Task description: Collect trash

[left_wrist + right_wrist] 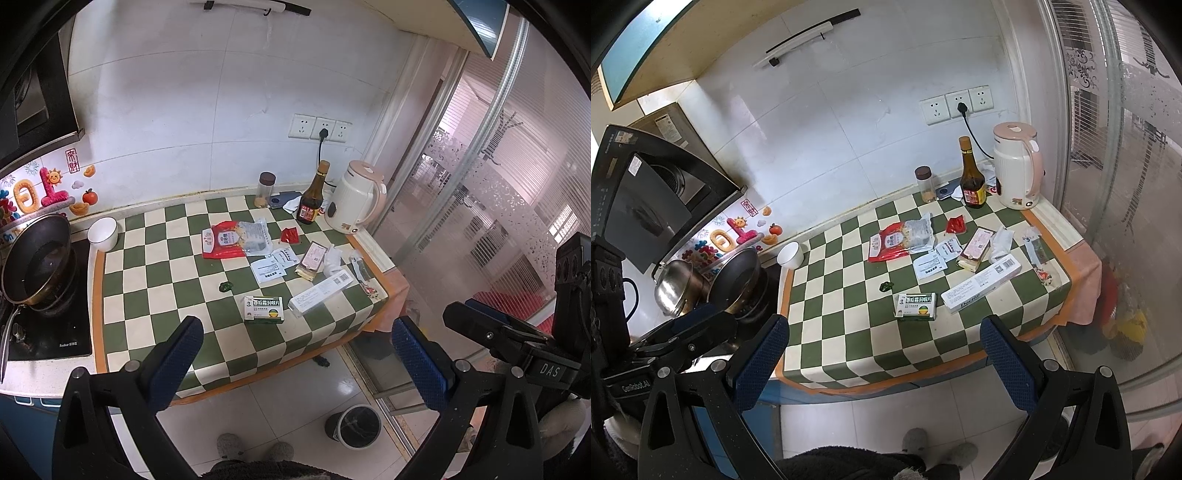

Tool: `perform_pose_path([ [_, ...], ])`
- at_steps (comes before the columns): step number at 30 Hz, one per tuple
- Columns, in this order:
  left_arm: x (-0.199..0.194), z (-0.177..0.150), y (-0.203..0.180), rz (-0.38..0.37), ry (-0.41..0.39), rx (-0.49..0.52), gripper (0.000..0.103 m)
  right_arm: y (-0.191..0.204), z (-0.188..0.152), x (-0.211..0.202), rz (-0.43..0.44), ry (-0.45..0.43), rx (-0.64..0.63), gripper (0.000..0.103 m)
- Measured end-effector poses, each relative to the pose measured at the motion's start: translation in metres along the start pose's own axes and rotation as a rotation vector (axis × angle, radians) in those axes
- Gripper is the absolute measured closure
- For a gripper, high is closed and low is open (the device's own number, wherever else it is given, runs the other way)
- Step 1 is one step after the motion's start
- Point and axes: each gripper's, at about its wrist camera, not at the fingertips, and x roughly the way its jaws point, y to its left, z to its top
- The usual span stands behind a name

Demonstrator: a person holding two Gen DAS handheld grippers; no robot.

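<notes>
Trash lies on the green-and-white checked counter cloth (pixel 159 284): a green-and-white medicine box (pixel 263 309) (pixel 916 306), a long white box (pixel 320 292) (pixel 981 283), a red-and-clear food bag (pixel 236 239) (pixel 903 238), white sachets (pixel 272 266), a pink packet (pixel 312 260), a red wrapper (pixel 290 235) and a small green scrap (pixel 225 286). A round bin (pixel 355 426) stands on the floor below the counter. My left gripper (pixel 295 343) is open and empty, held above the counter's front edge. My right gripper (pixel 884 341) is open and empty, also above the front edge.
A pink-white kettle (pixel 355 197), a dark bottle (pixel 311 197) and a jar (pixel 266 190) stand at the back. A white bowl (pixel 103 233) and a black pan (pixel 37 262) on the stove sit at the left. A glass sliding door (pixel 498 184) is at the right.
</notes>
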Motion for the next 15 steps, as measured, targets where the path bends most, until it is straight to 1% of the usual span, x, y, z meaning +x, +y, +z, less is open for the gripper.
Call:
perform_pose_path([
  [13,0.0061,-0.0001,-0.0016,-0.002,0.005,0.003,0.000,0.0013,0.0008,0.0008,0.001,0.003,0.003,0.000],
  [15,0.0075,0.0004,-0.0028,0.014,0.000,0.011,0.000,0.0015,0.0004,0.0007,-0.001,0.002,0.004,0.000],
])
